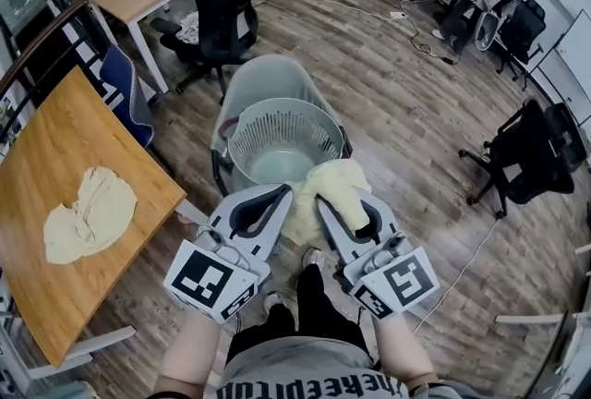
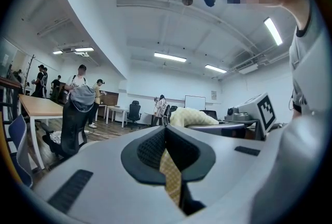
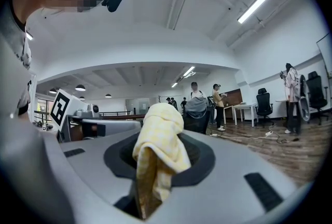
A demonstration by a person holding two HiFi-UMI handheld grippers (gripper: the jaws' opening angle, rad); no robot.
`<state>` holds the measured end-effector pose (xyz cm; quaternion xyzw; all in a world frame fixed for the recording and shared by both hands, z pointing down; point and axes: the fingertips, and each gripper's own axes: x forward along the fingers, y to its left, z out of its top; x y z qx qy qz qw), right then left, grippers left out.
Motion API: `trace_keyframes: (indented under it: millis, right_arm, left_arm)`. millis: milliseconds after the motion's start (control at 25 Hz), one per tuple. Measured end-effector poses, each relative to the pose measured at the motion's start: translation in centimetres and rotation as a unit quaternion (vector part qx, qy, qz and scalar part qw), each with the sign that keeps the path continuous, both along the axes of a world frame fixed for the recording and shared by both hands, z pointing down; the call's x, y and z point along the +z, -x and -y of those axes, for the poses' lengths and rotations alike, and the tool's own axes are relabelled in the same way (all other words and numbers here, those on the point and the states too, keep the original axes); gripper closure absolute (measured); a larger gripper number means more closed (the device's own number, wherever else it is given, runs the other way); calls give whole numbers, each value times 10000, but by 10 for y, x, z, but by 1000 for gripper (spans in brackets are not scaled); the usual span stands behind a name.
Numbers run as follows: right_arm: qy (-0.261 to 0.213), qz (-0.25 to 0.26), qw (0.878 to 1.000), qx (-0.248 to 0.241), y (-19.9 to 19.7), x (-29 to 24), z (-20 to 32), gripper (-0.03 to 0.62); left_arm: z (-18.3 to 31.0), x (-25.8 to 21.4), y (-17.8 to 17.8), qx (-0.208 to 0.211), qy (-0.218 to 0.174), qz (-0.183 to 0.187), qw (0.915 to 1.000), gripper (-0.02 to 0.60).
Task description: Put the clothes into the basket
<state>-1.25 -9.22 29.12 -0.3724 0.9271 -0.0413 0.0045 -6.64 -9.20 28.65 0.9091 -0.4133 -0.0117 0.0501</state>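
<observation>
One yellow cloth [image 1: 338,183] was held from both sides: the left gripper [image 2: 167,140] was clenched on a thin strip of it, and the right gripper [image 3: 155,158] on a thick bunch that bulged up over its jaws. In the head view the cloth hung between them at the near rim of the basket [image 1: 242,125], not inside it. The basket sat on a grey chair [image 1: 268,72]. A second cloth [image 1: 90,214] lay crumpled on the desk [image 1: 37,148], toward the corner nearest the basket.
</observation>
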Motion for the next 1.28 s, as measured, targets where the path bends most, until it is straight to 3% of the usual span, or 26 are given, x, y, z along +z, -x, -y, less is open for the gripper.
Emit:
trace_keyframes:
  millis: [920,1280]
  right_arm:
    - [85,-3,9935,-1135,0,3,139,476]
    - [269,4,9923,-1213,6,24,157,476]
  left_arm:
    - [124,3,1,-1205,110,38,9926,568]
    - [140,18,5,-1270,255,103,9915,568]
